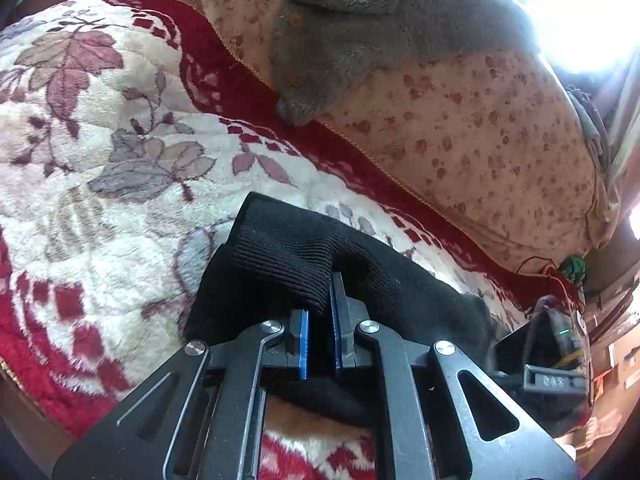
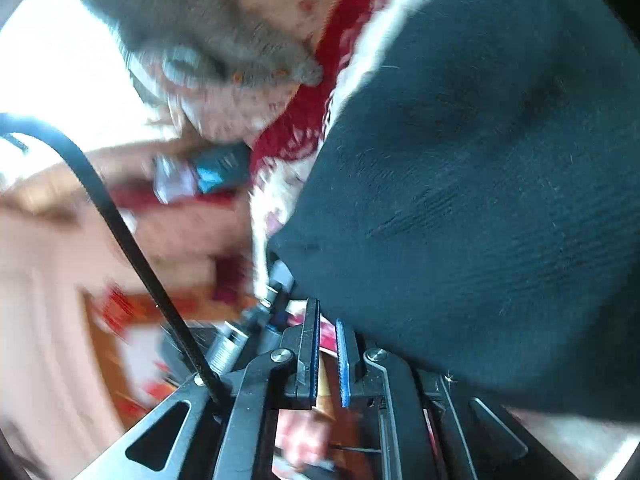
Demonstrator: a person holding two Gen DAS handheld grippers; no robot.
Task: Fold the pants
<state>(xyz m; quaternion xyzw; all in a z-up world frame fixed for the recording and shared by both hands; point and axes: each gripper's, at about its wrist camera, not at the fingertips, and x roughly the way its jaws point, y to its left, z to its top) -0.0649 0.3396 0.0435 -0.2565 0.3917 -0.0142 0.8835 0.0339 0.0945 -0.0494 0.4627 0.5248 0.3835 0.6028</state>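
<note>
The black knit pants (image 1: 304, 264) lie bunched on a floral fleece blanket (image 1: 100, 140). My left gripper (image 1: 320, 308) is shut on a ribbed fold of the pants, with cloth draped over its blue pads. In the blurred right wrist view the pants (image 2: 480, 160) fill the right side as a dark mass. My right gripper (image 2: 328, 320) sits at their lower left edge with a narrow gap between its blue pads. I see no cloth between them.
A grey fleece garment (image 1: 360, 32) with buttons lies on a flowered pillow (image 1: 480, 140) beyond the blanket's red border. The other gripper's black body (image 1: 548, 348) shows at right. A black cable (image 2: 120, 220) crosses the right wrist view.
</note>
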